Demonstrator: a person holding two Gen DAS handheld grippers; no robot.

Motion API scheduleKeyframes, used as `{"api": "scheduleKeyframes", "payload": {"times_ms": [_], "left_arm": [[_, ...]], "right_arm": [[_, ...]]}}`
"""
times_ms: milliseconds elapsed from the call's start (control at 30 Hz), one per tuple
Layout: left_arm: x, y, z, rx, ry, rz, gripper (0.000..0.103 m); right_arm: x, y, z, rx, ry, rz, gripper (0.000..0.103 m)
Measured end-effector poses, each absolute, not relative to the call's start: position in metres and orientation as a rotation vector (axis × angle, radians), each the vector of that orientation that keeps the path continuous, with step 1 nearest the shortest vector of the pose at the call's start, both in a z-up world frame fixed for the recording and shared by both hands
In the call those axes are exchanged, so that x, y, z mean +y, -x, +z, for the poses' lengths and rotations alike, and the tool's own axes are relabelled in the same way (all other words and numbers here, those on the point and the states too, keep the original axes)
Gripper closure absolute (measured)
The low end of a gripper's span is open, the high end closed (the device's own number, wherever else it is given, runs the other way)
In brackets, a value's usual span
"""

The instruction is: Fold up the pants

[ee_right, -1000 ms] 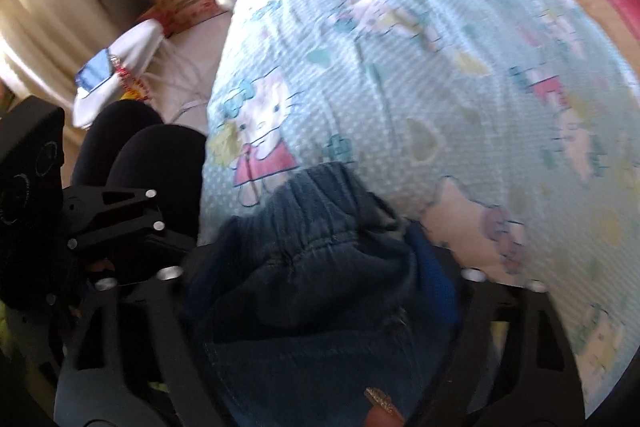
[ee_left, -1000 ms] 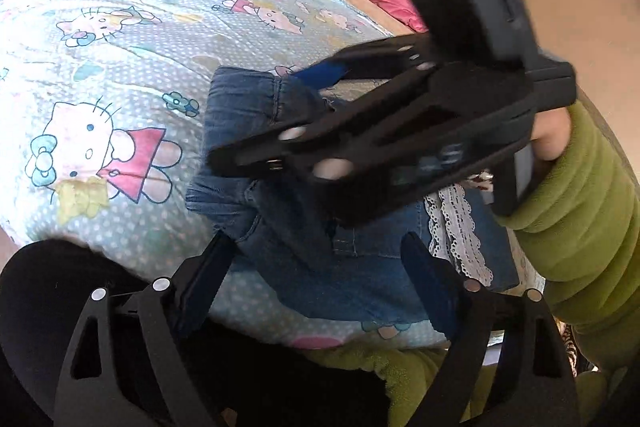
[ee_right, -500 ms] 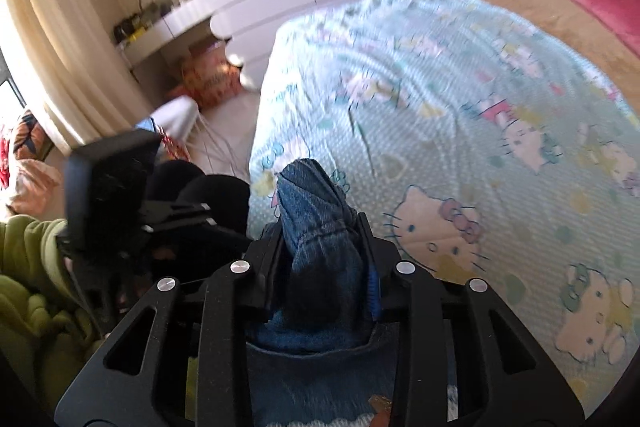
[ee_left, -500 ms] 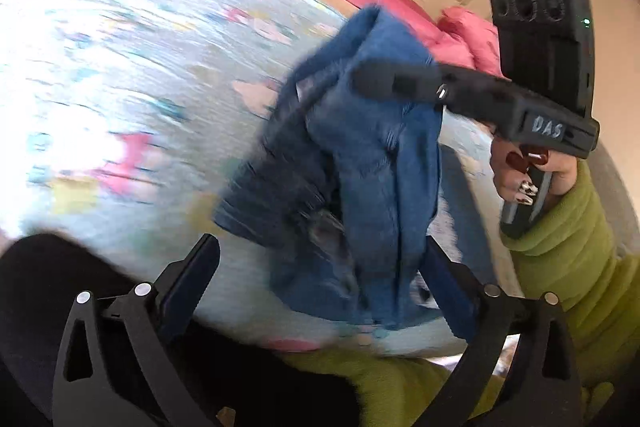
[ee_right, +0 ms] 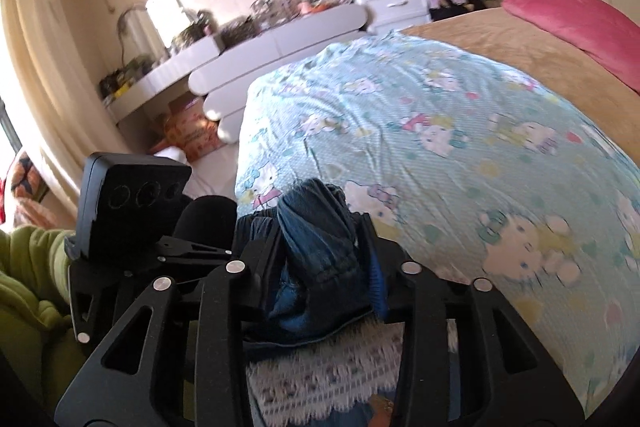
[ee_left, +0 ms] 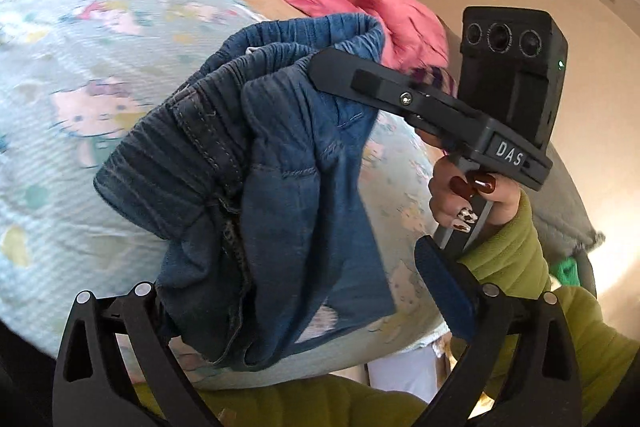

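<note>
Blue denim pants [ee_left: 280, 187] hang bunched in the air above the bed. In the left wrist view my right gripper [ee_left: 340, 67] is shut on their elastic waistband from the right. My left gripper [ee_left: 304, 291] is open, its fingers [ee_left: 444, 283] wide apart on either side of the hanging cloth; the left one is behind the denim. In the right wrist view the waistband [ee_right: 320, 239] is pinched between my right gripper [ee_right: 324, 239] fingers. The left gripper's body [ee_right: 128, 211] shows at the left.
The bed has a light blue Hello Kitty sheet [ee_right: 460, 155], a tan blanket [ee_right: 540, 39] and pink pillows [ee_left: 404, 27]. White lace-trimmed cloth [ee_right: 328, 383] lies below the right gripper. A white dresser and shelves [ee_right: 280, 43] stand beyond the bed.
The right gripper closed on the pants' waistband and lifted them off the bed. The pants now hang in the air in front of the left gripper.
</note>
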State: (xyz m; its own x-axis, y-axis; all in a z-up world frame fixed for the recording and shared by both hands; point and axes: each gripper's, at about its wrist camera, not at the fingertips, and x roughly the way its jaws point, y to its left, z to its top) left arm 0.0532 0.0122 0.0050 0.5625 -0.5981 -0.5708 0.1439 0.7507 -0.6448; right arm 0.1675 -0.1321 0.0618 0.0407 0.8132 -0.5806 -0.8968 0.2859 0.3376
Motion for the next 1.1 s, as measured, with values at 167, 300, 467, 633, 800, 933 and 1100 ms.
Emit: {"api": "scheduleKeyframes", "payload": {"times_ms": [167,300,467,633,800,933,1100], "left_arm": [[-0.041,-0.058,-0.009,0.954,0.448,-0.564,0.005],[-0.063,-0.064,-0.023,1.012,0.401,-0.590,0.005],[-0.072,-0.065,-0.023,1.010,0.346,-0.571,0.005],[-0.059,-0.047,-0.018,1.002,0.352,-0.564,0.005],[-0.049,-0.040,-0.008,0.963,0.335,-0.511,0.005],[-0.041,-0.039,0.002,0.936,0.301,-0.449,0.005],[-0.035,-0.039,0.012,0.918,0.237,-0.361,0.005]], "right_arm": [[-0.193,-0.164,0.057,0.748,0.030,1.175,0.053],[-0.215,-0.157,0.034,0.802,0.046,1.042,0.049],[-0.214,-0.157,-0.002,0.928,0.131,0.916,0.046],[-0.214,-0.162,-0.028,1.002,0.175,0.788,0.046],[-0.230,-0.145,-0.002,0.901,0.145,0.803,0.038],[-0.243,-0.130,0.024,0.817,0.125,0.783,0.026],[-0.256,-0.109,0.046,0.721,0.141,0.760,0.021]]}}
